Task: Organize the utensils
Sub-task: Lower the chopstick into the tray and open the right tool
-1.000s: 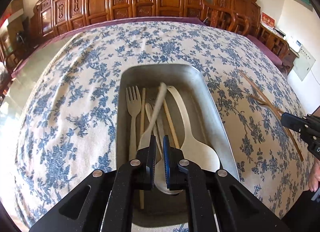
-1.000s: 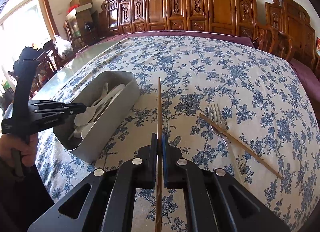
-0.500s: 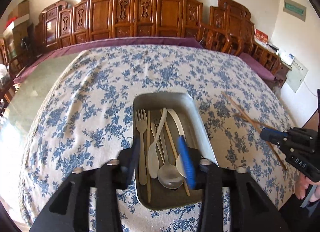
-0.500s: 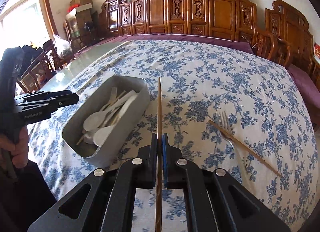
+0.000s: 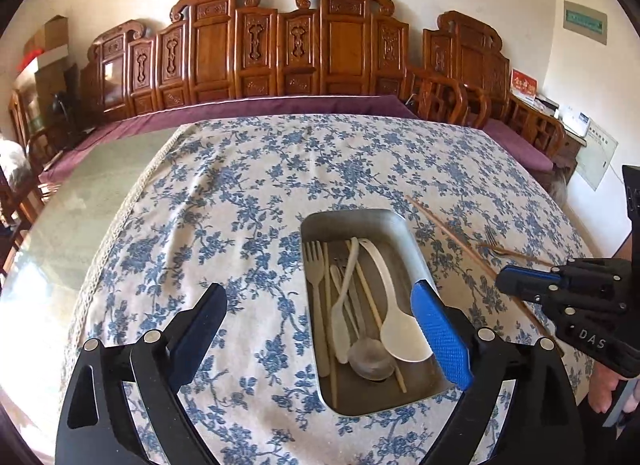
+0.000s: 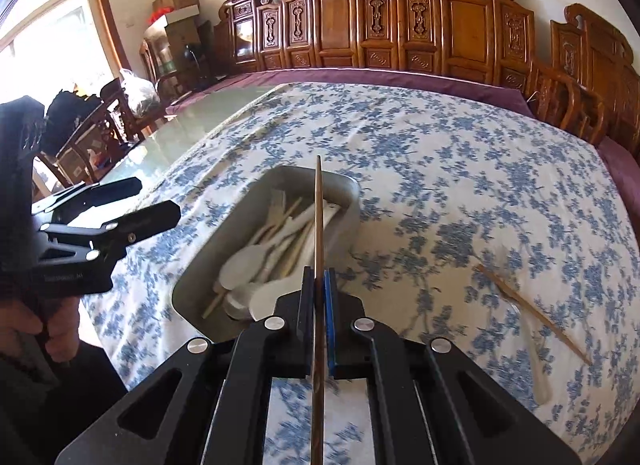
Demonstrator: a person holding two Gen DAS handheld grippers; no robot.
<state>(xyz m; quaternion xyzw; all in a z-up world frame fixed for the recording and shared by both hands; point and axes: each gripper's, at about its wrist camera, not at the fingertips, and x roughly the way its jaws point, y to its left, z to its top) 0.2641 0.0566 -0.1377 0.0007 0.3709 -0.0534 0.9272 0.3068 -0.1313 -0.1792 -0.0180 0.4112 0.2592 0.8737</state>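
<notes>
A metal tray (image 5: 404,233) sits on the floral tablecloth and holds a fork, spoons and chopsticks; it also shows in the right wrist view (image 6: 348,185). My left gripper (image 5: 320,307) is open and empty, held above the tray's near end. My right gripper (image 6: 319,277) is shut on a wooden chopstick (image 6: 319,209), which points forward over the tray. In the left wrist view the right gripper (image 5: 520,285) is right of the tray. Another chopstick (image 6: 532,313) and a pale fork (image 6: 534,361) lie on the cloth to the right.
The floral tablecloth (image 5: 248,201) covers most of a glass-topped table (image 5: 76,205). Carved wooden chairs (image 5: 280,49) line the far side. The table's near edge is just below the tray. The left gripper shows at the left in the right wrist view (image 6: 132,205).
My left gripper has opened wide and drawn back and up from the tray. My right gripper has carried the chopstick left, from over the cloth to over the tray.
</notes>
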